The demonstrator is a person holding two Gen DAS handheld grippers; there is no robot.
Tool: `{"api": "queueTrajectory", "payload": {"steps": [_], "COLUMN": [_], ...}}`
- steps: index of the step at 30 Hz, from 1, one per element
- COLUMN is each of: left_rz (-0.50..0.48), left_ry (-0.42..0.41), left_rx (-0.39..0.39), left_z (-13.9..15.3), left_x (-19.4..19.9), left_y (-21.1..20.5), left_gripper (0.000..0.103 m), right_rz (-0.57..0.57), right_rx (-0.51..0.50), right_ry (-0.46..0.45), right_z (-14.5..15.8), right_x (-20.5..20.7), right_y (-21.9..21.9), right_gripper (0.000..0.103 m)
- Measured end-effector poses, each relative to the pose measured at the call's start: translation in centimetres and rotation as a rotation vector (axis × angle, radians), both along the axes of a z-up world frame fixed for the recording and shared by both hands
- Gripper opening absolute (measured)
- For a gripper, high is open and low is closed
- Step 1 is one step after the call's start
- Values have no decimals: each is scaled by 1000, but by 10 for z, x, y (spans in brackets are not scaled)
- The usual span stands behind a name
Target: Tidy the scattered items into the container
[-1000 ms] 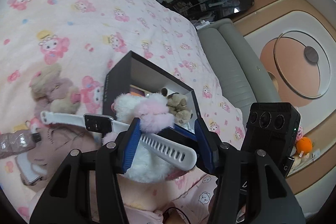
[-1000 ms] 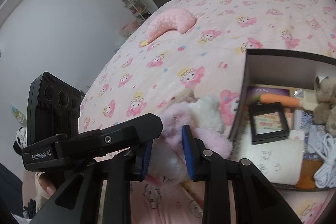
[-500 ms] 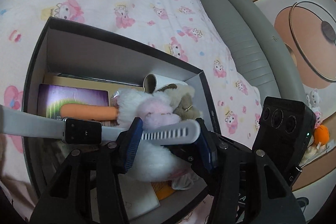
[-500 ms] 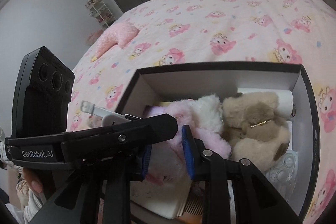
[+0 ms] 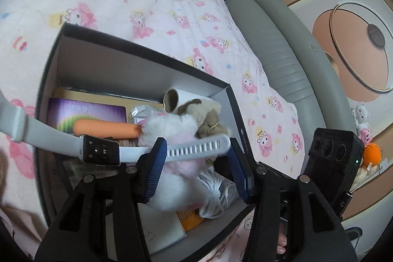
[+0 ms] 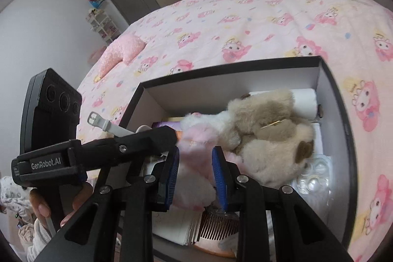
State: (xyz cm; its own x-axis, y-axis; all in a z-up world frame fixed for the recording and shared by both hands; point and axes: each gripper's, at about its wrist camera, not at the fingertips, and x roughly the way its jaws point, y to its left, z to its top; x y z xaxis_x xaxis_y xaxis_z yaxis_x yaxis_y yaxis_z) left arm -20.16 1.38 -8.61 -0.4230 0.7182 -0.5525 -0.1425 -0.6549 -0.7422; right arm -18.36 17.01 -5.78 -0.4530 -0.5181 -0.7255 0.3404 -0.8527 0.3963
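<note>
Both grippers now over the box (image 5: 137,58), off the bed. Left gripper (image 5: 196,161) clamps watch strap (image 5: 199,147); right gripper (image 6: 195,172) clamps pink plush (image 6: 196,151). "GenRobot.AI" legible on left gripper.

We note a black box (image 5: 235,100) with grey inside, a white watch strap (image 5: 196,147), a pink-and-white plush (image 6: 196,158), an orange carrot (image 5: 105,127), and blue fingers (image 5: 156,168) (bedspread (image 6: 270,23) pink, cartoon-printed).

Inside the matt cardboard box (image 5: 137,65), a fluffy pink-and-white plush (image 6: 196,163) sits beside a shaggy beige one (image 6: 270,139). Over the box's near edge lies a smooth rubbery white watch strap (image 5: 196,149); ribbed blue pads (image 5: 157,166) flank it.
</note>
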Motion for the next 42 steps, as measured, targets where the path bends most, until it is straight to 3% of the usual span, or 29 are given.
{"api": "queueTrajectory", "payload": {"steps": [2, 6, 11, 15, 20, 26, 29, 34, 36, 37, 38, 42], "left_rz": [13, 50, 125, 153, 200, 324, 390, 428, 419, 411, 403, 386], "left_ry": [-4, 9, 54, 62, 62, 87, 77, 39, 34, 37, 44, 70], "left_rx": [-7, -107, -215, -182, -167, -152, -170, -185, -170, -160, -154, -163], "left_z": [2, 8, 17, 16, 11, 15, 13, 0, -5, -5, -5, -2], "left_x": [2, 14, 36, 39, 41, 48, 47, 40, 38, 38, 38, 39], "left_y": [-2, -8, -28, -47, -61, -90, -102, -111, -112, -112, -110, -103], "left_gripper": [51, 51, 50, 50, 50, 50, 50, 49, 37, 33, 32, 32], "right_rz": [10, 94, 91, 77, 95, 67, 10, -19, -42, -50, -57, -79], "right_rx": [-23, -32, 155, 138, 196, -63, -19, 50, 73, 65, 50, -1], "right_ry": [6, -20, -24, -16, 20, -20, 50, -21, -12, -2, 5, 31], "right_z": [6, 5, -23, -31, -31, -4, 11, -9, -15, -16, -16, -13], "right_x": [6, 16, 12, 0, -2, 0, -8, -35, -40, -42, -44, -50], "right_y": [1, -13, -35, -34, -41, -17, -21, -40, -44, -42, -40, -35], "right_gripper": [25, 25, 25, 25, 25, 25, 25, 25, 25, 21, 10, 3]}}
